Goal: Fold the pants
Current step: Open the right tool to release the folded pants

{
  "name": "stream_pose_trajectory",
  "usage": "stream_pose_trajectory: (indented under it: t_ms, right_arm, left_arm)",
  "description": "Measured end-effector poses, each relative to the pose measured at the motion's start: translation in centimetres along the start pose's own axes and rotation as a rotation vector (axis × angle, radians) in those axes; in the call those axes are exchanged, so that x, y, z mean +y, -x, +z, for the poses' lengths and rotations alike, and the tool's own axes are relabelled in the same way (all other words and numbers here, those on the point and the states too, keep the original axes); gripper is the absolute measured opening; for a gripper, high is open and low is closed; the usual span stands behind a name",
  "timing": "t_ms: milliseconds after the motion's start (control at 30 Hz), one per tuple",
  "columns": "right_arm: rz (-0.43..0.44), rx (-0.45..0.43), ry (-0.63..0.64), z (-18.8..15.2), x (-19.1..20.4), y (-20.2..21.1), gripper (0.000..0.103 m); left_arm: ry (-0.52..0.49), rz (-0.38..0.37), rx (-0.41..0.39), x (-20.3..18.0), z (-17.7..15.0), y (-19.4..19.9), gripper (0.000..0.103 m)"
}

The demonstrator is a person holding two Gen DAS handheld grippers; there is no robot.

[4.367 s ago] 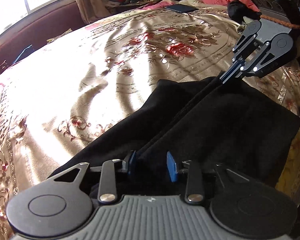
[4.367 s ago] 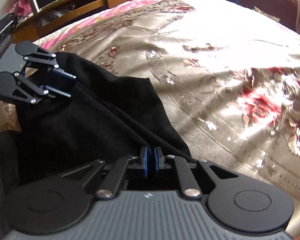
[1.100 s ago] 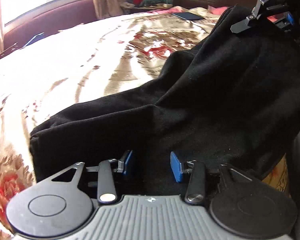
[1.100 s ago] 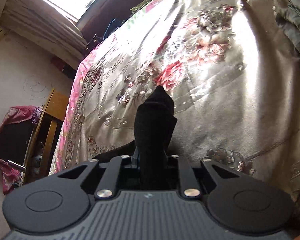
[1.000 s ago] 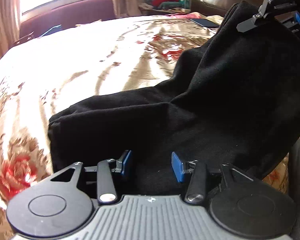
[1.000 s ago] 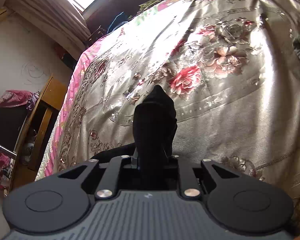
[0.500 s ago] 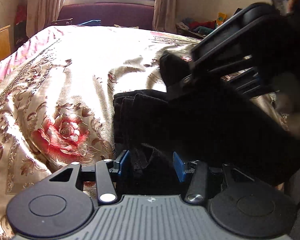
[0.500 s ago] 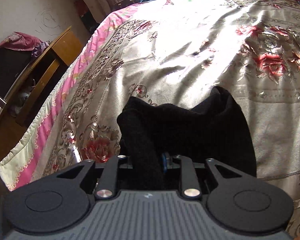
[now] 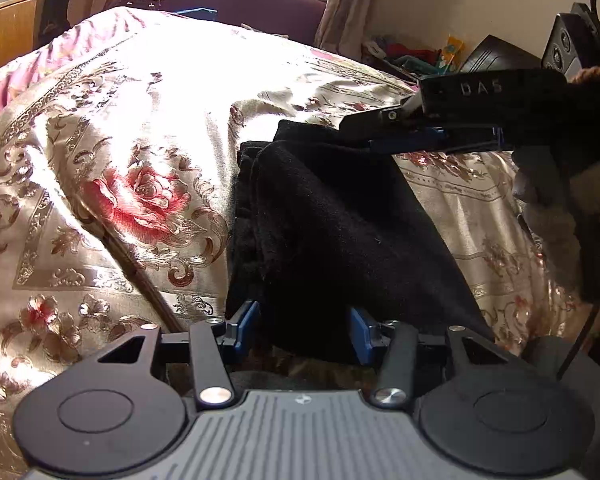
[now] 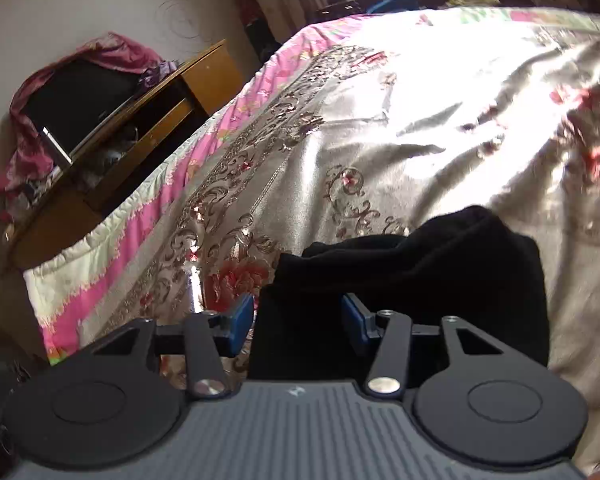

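Nearest to me in the left wrist view, my left gripper (image 9: pixel 304 330) has its blue pads (image 9: pixel 247 326) standing about half apart with the near edge of the black pants (image 9: pixel 332 232) between them; whether the pads actually press the cloth, I can't tell from here. The pants look like a soft, fuzzy knit, folded into a thick wedge that runs from bottom centre up toward the middle of the frame. In the right wrist view, my right gripper (image 10: pixel 298 324) is opening its jaws, the left pad clear of the fabric, and the bunched pants (image 10: pixel 440 276) lie between and beyond them at lower centre. Under everything is a shiny satin bedspread (image 9: pixel 112 152), gold scrollwork with red roses, pink-bordered on the left of the right view. Farther off, at the upper right of the left view, the right gripper's body (image 9: pixel 480 90) reads "DAS". A wooden cabinet (image 10: pixel 148 120) sits upper left.
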State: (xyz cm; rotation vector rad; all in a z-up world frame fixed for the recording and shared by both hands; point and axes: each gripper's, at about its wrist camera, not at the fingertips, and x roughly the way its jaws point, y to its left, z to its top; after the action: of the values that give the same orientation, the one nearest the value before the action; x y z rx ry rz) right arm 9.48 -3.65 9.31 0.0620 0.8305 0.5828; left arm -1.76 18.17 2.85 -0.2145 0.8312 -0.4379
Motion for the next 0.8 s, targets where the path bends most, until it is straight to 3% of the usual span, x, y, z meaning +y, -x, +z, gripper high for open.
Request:
stream_pose_trajectory:
  t_ms: [100, 200, 333, 467, 567, 667, 800]
  right_arm:
    - [-0.008, 0.059, 0.249, 1.1, -0.2, -1.0, 0.05]
    - [0.066, 0.156, 0.413, 1.9, 0.0, -2.7, 0.05]
    - [0.217, 0.225, 0.527, 2.2, 1.1, -3.6, 0.049]
    - [0.295, 0.275, 0.6, 2.6, 2.2, -5.7, 0.047]
    - [0.328, 0.37, 0.606, 3.2, 2.7, -8.3, 0.048]
    - [0.356, 0.446, 0.556, 4.2, 2.6, -9.2, 0.006]
    - [0.326, 0.462, 0.518, 5.3, 2.4, -7.6, 0.004]
  left_arm:
    - [0.016, -0.015, 0.015, -0.1, 0.4, -0.4, 0.061]
    - [0.032, -0.018, 0.029, 0.0, 0.8, -1.0, 0.061]
    - [0.038, -0.019, 0.038, -0.3, 0.9, -1.4, 0.061]
    - [0.008, -0.017, 0.034, -0.6, 0.9, -1.5, 0.061]
    - [-0.009, -0.003, 0.037, -0.7, 1.1, -1.7, 0.061]
    - [-0.002, -0.016, 0.035, -0.6, 1.1, -1.7, 0.061]
    - [-0.013, -0.033, 0.032, -0.5, 1.0, -1.8, 0.061]
